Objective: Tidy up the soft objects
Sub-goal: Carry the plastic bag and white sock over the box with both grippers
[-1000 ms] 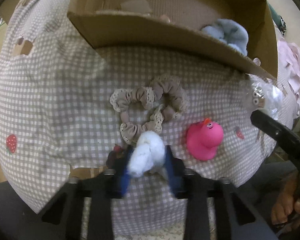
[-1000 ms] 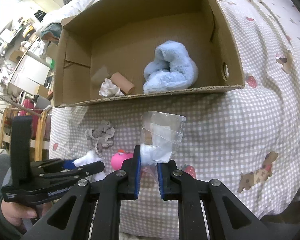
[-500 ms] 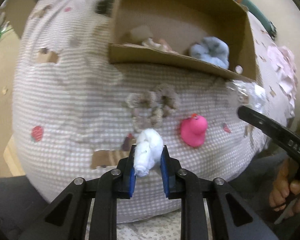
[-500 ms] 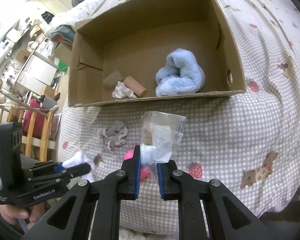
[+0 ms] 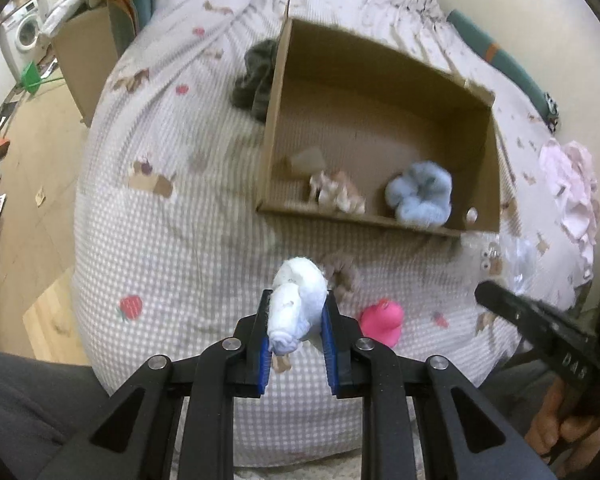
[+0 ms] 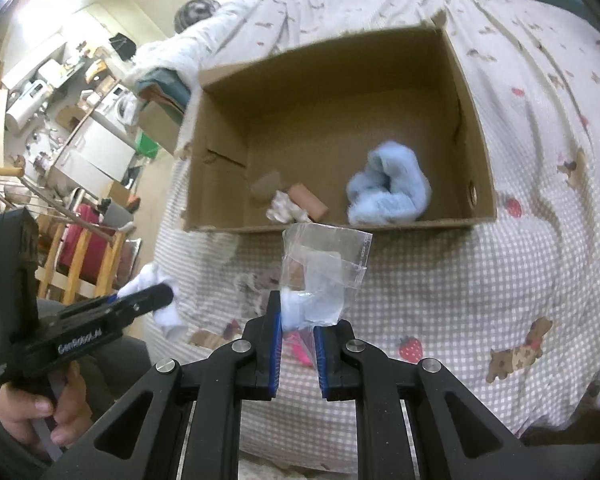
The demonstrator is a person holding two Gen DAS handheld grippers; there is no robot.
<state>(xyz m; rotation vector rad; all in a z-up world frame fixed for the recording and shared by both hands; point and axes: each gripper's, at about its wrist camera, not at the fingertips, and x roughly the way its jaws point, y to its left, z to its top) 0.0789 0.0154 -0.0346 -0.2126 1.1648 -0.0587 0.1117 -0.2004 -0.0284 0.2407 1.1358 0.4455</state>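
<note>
My left gripper is shut on a white rolled sock and holds it above the checked bed cover, short of the open cardboard box. My right gripper is shut on a clear plastic bag with a small item inside, held in front of the box. In the box lie a light blue fluffy scrunchie, a crumpled beige piece and a tan roll. A beige scrunchie and a pink rubber duck lie on the bed, partly hidden behind the sock.
A dark grey cloth lies beside the box's left wall. Pink clothing lies at the bed's right edge. The left gripper with the sock shows in the right wrist view. Furniture and a wooden floor lie left of the bed.
Both grippers have risen and pulled back from the bed with their loads. The box now shows from higher up, its inside more visible.
</note>
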